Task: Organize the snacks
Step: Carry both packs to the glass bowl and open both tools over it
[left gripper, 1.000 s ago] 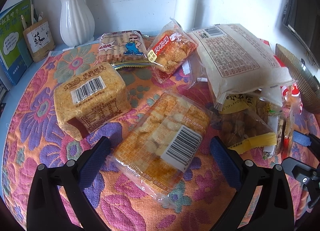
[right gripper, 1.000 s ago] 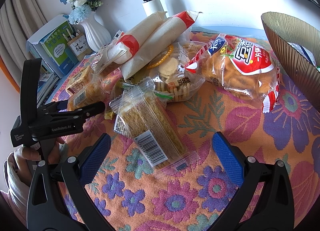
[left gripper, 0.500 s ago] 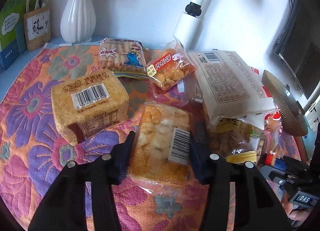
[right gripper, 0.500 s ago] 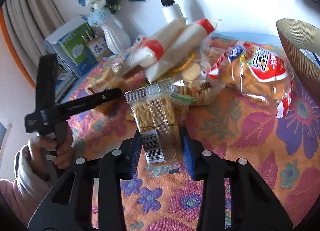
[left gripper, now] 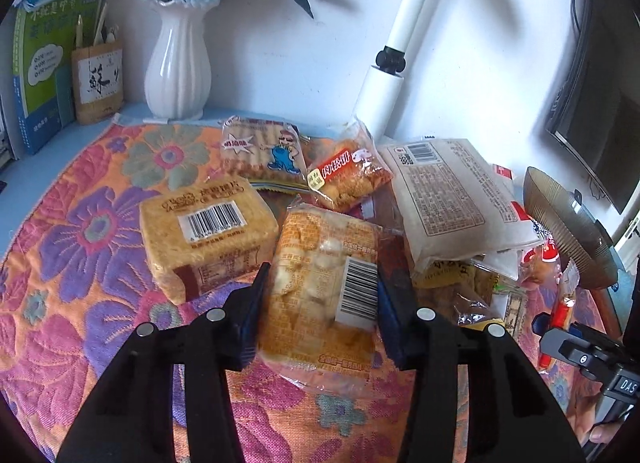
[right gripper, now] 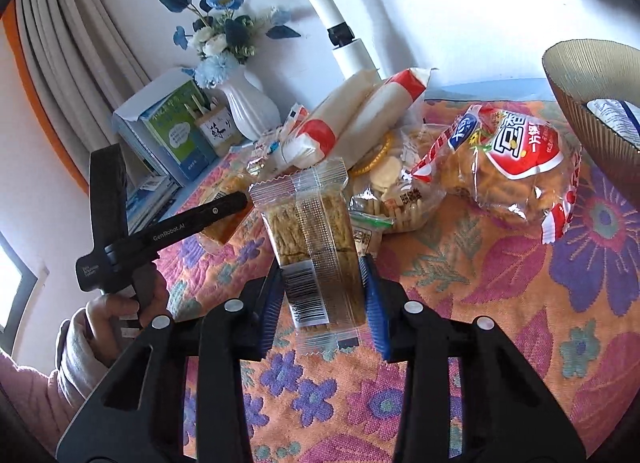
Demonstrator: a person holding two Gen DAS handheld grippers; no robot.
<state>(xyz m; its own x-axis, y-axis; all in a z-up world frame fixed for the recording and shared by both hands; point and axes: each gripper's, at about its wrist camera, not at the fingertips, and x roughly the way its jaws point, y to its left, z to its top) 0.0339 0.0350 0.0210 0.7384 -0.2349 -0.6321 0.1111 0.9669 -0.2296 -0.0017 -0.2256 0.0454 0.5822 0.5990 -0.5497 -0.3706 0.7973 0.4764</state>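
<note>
**Two snack packs gripped at once beside the ribbed bowl**

An orange cracker pack (left gripper: 320,291) is pinched by the left gripper (left gripper: 318,303), while a clear biscuit pack (right gripper: 316,247) is clamped upright by the right gripper (right gripper: 322,295). Both are held left of the ribbed bowl (right gripper: 580,103), judged their likely destination; remaining snacks are heaped on the floral cloth (right gripper: 500,323).

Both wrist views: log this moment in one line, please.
left gripper: shut on orange snack pack | right gripper: shut on clear cracker pack | bowl: not yet loaded by either
</note>
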